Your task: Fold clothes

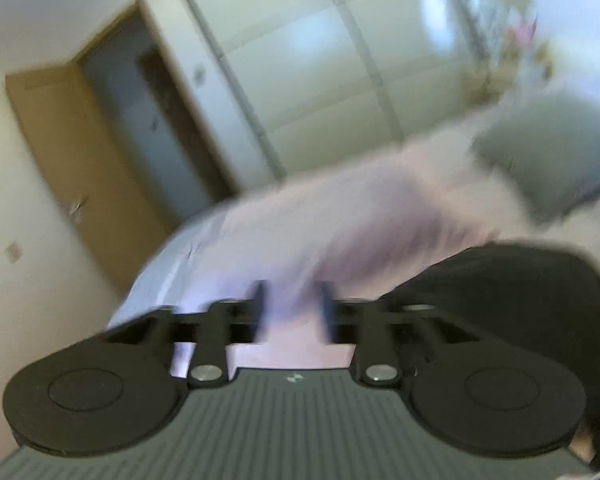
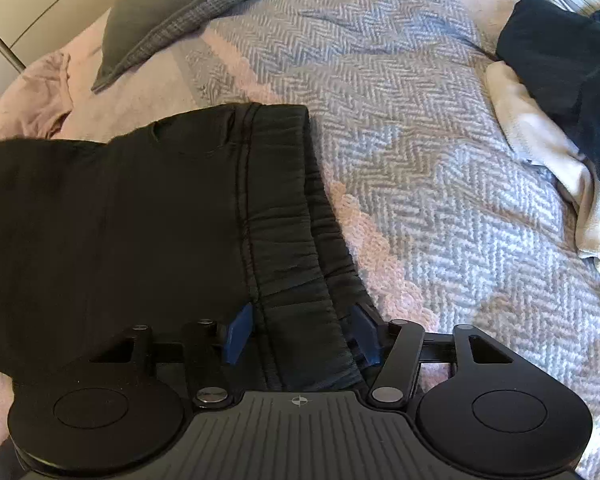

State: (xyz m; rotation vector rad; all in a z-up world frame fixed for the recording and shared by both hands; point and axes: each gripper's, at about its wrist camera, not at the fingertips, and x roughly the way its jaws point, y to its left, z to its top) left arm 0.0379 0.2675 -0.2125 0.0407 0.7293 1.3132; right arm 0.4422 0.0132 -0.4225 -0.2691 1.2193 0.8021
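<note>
Black trousers (image 2: 140,220) lie on the bed with their elastic waistband (image 2: 284,208) running toward my right gripper (image 2: 300,336). The right gripper is open, its blue fingertips (image 2: 238,332) on either side of the waistband's near end. In the blurred, tilted left wrist view, my left gripper (image 1: 292,308) is open with nothing between its fingers, above the pink bedcover (image 1: 300,232). Part of the black trousers (image 1: 520,280) shows at its right.
A grey-white herringbone blanket (image 2: 420,140) covers the bed. A grey pillow (image 2: 172,8) lies at the back left. A cream cloth (image 2: 540,140) and dark clothes (image 2: 560,60) lie at the right. A wooden door (image 1: 80,160) and a white wardrobe (image 1: 320,80) stand beyond the bed.
</note>
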